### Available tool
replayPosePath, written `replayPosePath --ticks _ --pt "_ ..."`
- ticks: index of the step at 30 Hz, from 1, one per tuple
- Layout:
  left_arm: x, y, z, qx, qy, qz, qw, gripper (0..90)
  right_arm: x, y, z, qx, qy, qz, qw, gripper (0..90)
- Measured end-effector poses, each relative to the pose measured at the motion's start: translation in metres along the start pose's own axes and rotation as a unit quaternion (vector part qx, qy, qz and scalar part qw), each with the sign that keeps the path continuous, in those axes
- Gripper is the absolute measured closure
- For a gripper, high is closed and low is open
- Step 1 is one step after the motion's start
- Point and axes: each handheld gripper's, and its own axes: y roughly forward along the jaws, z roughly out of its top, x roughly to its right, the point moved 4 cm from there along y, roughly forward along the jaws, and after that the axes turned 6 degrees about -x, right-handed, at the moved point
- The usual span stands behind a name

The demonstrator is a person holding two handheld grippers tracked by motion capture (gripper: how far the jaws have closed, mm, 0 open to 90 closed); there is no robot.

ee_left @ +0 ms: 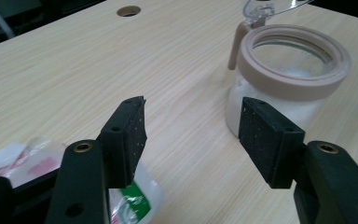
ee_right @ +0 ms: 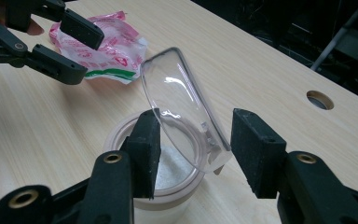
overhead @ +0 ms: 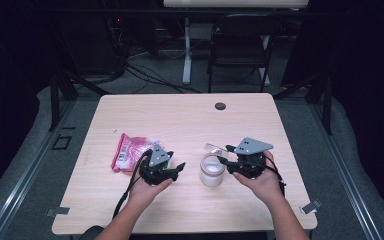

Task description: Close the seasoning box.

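Observation:
A clear glass jar [overhead: 212, 170] with a tan rim and white powder inside stands at the table's middle. Its clear hinged lid [overhead: 213, 148] stands tipped up. My right gripper [overhead: 224, 154] is open at the jar's right side. In the right gripper view its jaws [ee_right: 196, 144] straddle the raised lid [ee_right: 177, 93] above the rim of the jar [ee_right: 116, 133], and the right pad stands apart from the lid. My left gripper [overhead: 180, 170] is open on the jar's left, with nothing between its jaws [ee_left: 191, 130]. The jar [ee_left: 247, 51] sits just ahead and to the right of them.
A pink and white plastic packet [overhead: 129, 151] lies on the table behind my left gripper; its corner [ee_left: 23, 161] shows under the left jaw. A round cable hole [overhead: 220, 106] sits near the table's far edge. A folding chair [overhead: 240, 45] stands beyond the table.

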Motion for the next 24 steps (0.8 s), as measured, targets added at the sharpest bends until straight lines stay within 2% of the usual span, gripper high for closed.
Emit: replayPosePath --ticks 4,5,6,10,24 --pt "0.009 0.006 0.004 -0.003 0.013 -0.015 0.9998 46.9 -0.004 -0.001 -0.002 0.002 -0.01 -0.009 0.9999 52.2" --pt "0.009 0.006 0.004 -0.003 0.013 -0.015 0.9998 48.7 -0.004 -0.001 -0.002 0.002 -0.01 -0.009 0.9999 52.2" --pt "0.012 0.008 0.005 -0.002 0.023 -0.016 0.9996 50.1 -0.006 -0.002 -0.003 0.002 -0.013 -0.011 0.9999 51.9" --pt "0.015 0.01 0.006 -0.002 0.03 -0.022 0.9993 53.3 -0.007 -0.004 -0.004 -0.002 -0.018 -0.011 0.9998 51.6" --pt "0.013 0.011 0.006 -0.003 0.023 -0.023 0.9995 50.7 -0.01 -0.003 -0.006 -0.006 -0.029 0.005 0.9995 48.5"
